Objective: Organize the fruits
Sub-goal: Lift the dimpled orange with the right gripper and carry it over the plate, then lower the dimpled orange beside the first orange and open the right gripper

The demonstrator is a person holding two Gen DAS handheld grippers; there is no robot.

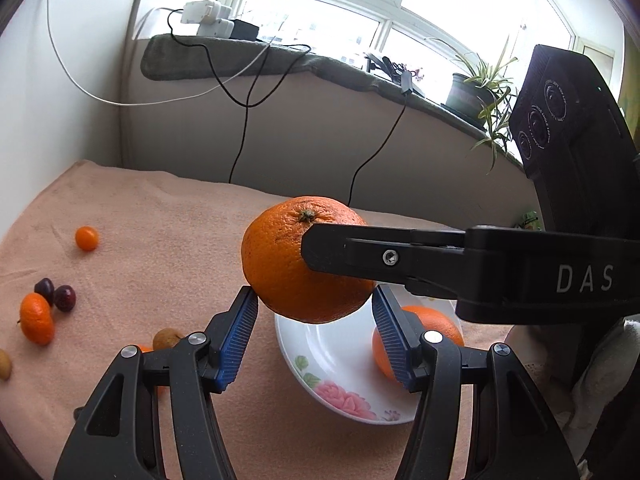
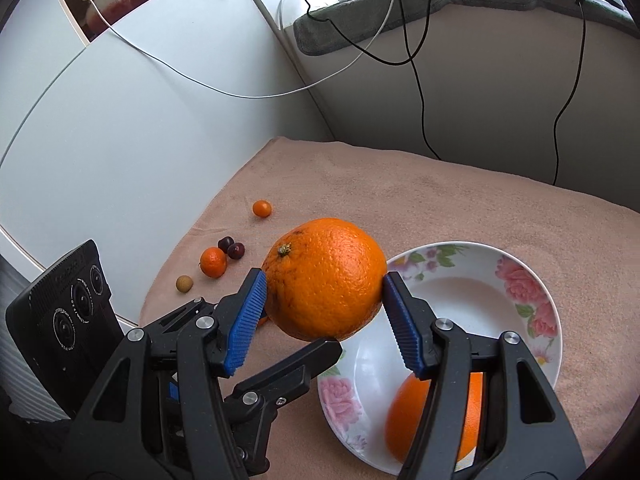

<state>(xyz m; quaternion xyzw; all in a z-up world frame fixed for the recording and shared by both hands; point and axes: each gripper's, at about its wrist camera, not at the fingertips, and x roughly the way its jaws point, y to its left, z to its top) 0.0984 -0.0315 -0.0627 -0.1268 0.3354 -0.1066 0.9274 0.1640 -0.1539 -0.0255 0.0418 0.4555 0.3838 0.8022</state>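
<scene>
A large orange [image 1: 280, 264] [image 2: 324, 280] hangs above the peach-coloured cloth, just left of a floral white plate [image 1: 336, 356] [image 2: 460, 300]. My left gripper [image 1: 315, 291] has both blue pads pressed on its sides. My right gripper [image 2: 324, 278] clamps the same orange from another angle; one of its black fingers [image 1: 340, 252] crosses the fruit's front in the left wrist view. A left finger [image 2: 304, 364] shows under the orange in the right wrist view. A second orange [image 1: 436, 320] [image 2: 408, 408] lies in the plate, partly hidden by fingers.
Small fruit lies on the cloth to the left: a mandarin [image 1: 37, 324] [image 2: 213, 262], two dark cherries [image 1: 54, 292] [image 2: 232, 247], a kumquat [image 1: 87, 238] [image 2: 262, 208] and a longan [image 1: 166, 338] [image 2: 184, 283]. Cables hang from the windowsill [image 1: 280, 56]; a wall bounds the left.
</scene>
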